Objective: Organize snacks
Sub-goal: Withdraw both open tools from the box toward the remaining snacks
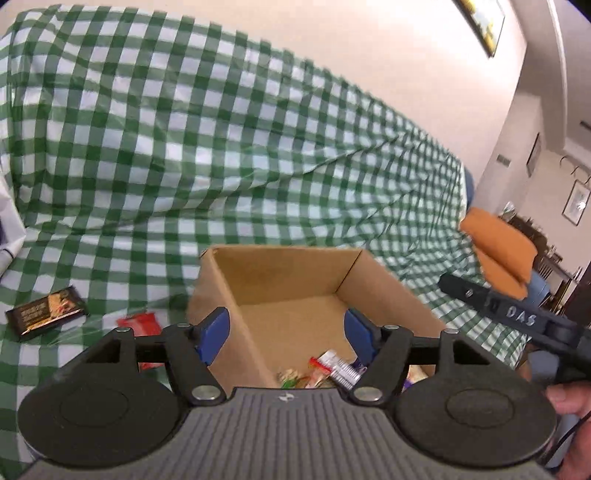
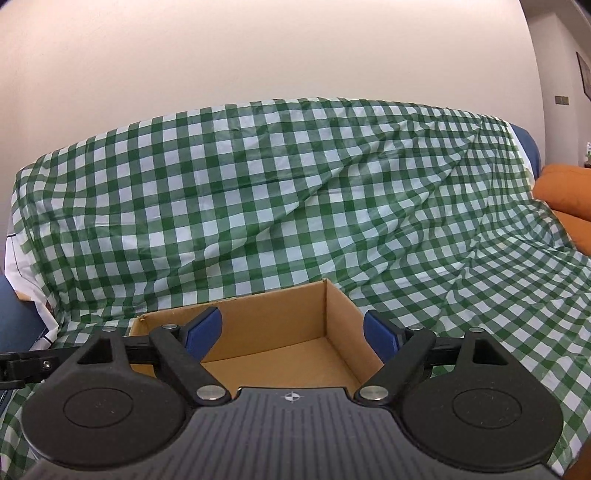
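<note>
An open cardboard box (image 1: 295,273) sits on a sofa draped in green checked cloth. Several wrapped snacks (image 1: 325,371) lie in its near corner. My left gripper (image 1: 286,334) hovers over the box's left wall, open, nothing between its blue pads. Left of the box lie a dark chocolate bar (image 1: 46,312) and a red packet (image 1: 142,321). In the right wrist view my right gripper (image 2: 293,334) is open above the same box (image 2: 266,325), its pads bare. The right gripper's black body (image 1: 517,314) shows at the right of the left wrist view, with a hand behind it.
The checked cloth (image 2: 258,192) covers the sofa's seat and backrest. Orange cushions (image 1: 498,251) rest at the sofa's right end. A white wall rises behind, with a framed picture (image 1: 484,22) at the upper right. A room with furniture opens far right.
</note>
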Demonstrator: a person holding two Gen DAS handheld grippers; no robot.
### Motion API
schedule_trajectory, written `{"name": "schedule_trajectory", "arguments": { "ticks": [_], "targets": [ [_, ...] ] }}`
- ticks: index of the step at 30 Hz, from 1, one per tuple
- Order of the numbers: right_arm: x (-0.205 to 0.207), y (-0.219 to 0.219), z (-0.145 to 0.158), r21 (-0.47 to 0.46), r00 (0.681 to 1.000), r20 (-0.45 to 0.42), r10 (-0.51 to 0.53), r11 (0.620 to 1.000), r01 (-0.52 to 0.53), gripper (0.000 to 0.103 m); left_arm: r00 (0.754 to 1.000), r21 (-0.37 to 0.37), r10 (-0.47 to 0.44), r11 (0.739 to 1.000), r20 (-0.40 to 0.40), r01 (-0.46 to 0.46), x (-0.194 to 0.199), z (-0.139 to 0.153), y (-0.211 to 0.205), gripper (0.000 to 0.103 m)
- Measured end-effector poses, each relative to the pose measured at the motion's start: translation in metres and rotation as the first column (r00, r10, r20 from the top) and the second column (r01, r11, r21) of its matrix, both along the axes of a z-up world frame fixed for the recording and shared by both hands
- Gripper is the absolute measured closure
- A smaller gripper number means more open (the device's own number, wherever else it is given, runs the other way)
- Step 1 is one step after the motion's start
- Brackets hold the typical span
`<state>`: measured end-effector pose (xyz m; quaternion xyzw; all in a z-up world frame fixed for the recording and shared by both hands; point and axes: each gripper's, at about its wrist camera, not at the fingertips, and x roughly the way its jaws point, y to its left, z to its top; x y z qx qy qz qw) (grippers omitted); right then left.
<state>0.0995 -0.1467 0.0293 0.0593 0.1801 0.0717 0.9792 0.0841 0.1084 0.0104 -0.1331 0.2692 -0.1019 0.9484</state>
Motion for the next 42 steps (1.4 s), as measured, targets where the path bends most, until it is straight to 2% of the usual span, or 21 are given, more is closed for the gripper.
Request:
{"name": "schedule_trajectory", "arguments": {
  "ticks": [3, 5, 10, 12, 13, 16, 18, 21, 23, 26, 28, 30, 32, 34, 39, 41, 42],
  "targets": [
    [0.0, 0.001, 0.0, 0.002, 1.0, -0.009, -0.001, 1.0, 0.001, 0.018, 1.0, -0.007, 0.002, 1.0, -0.023, -0.002, 0.002, -0.002, 0.008, 0.032],
    [0.0, 0.002, 0.0, 0.005, 1.0, -0.015, -0.001, 1.0, 0.001, 0.018, 0.999, -0.004, 0.013, 1.0, -0.034, -0.013, 0.003, -0.002, 0.013, 0.042],
    [0.001, 0.008, 0.0, 0.007, 1.0, -0.019, 0.009, 1.0, -0.009, 0.018, 0.997, 0.008, 0.044, 0.999, -0.062, -0.044, 0.005, -0.005, 0.023, 0.059],
    [0.001, 0.01, 0.0, 0.007, 1.0, -0.019, 0.015, 1.0, -0.015, 0.019, 0.994, 0.019, 0.066, 0.998, -0.082, -0.065, 0.007, -0.006, 0.026, 0.06],
    [0.001, 0.01, 0.0, 0.007, 1.0, -0.018, 0.018, 1.0, -0.018, 0.019, 0.992, 0.028, 0.079, 0.997, -0.095, -0.077, 0.008, -0.008, 0.028, 0.061],
    [0.001, 0.012, 0.001, 0.002, 0.999, -0.022, 0.024, 1.0, -0.024, 0.019, 0.983, 0.09, 0.131, 0.989, -0.131, -0.12, 0.013, -0.012, 0.032, 0.071],
    [0.002, 0.014, 0.001, -0.004, 0.999, -0.025, 0.026, 1.0, -0.026, 0.021, 0.974, 0.119, 0.165, 0.982, -0.152, -0.148, 0.017, -0.014, 0.037, 0.074],
    [0.003, 0.014, 0.0, -0.003, 0.999, -0.033, 0.033, 0.999, -0.033, 0.031, 0.966, 0.112, 0.199, 0.977, -0.167, -0.182, 0.02, -0.015, 0.047, 0.08],
    [0.004, 0.013, 0.0, 0.002, 0.998, -0.04, 0.044, 0.999, -0.043, 0.048, 0.962, 0.111, 0.216, 0.973, -0.164, -0.2, 0.02, -0.014, 0.053, 0.088],
    [0.006, 0.014, -0.001, 0.012, 0.997, -0.054, 0.062, 0.998, -0.062, 0.07, 0.959, 0.112, 0.234, 0.969, -0.161, -0.218, 0.021, -0.012, 0.058, 0.095],
    [0.006, 0.015, -0.001, 0.016, 0.996, -0.055, 0.072, 0.997, -0.072, 0.071, 0.957, 0.081, 0.233, 0.972, -0.174, -0.221, 0.025, -0.012, 0.063, 0.097],
    [0.005, 0.017, 0.0, 0.017, 0.996, -0.048, 0.081, 0.997, -0.08, 0.071, 0.946, 0.012, 0.25, 0.967, -0.207, -0.253, 0.028, -0.013, 0.075, 0.097],
    [0.004, 0.019, 0.001, 0.019, 0.995, -0.046, 0.089, 0.996, -0.088, 0.071, 0.921, -0.089, 0.29, 0.942, -0.26, -0.322, 0.035, -0.014, 0.097, 0.097],
    [0.006, 0.02, 0.001, 0.028, 0.994, -0.051, 0.099, 0.995, -0.098, 0.071, 0.894, -0.148, 0.342, 0.906, -0.29, -0.396, 0.043, -0.012, 0.122, 0.097],
    [0.007, 0.021, 0.001, 0.051, 0.992, -0.065, 0.106, 0.993, -0.103, 0.071, 0.797, -0.218, 0.497, 0.783, -0.343, -0.582, 0.054, -0.02, 0.194, 0.096],
    [0.007, 0.023, 0.001, 0.046, 0.992, -0.066, 0.11, 0.993, -0.107, 0.071, 0.766, -0.21, 0.523, 0.757, -0.372, -0.619, 0.059, -0.033, 0.213, 0.095],
    [0.007, 0.024, 0.001, 0.044, 0.992, -0.065, 0.112, 0.993, -0.109, 0.071, 0.761, -0.203, 0.522, 0.756, -0.385, -0.622, 0.062, -0.039, 0.218, 0.093]
  ]
}}
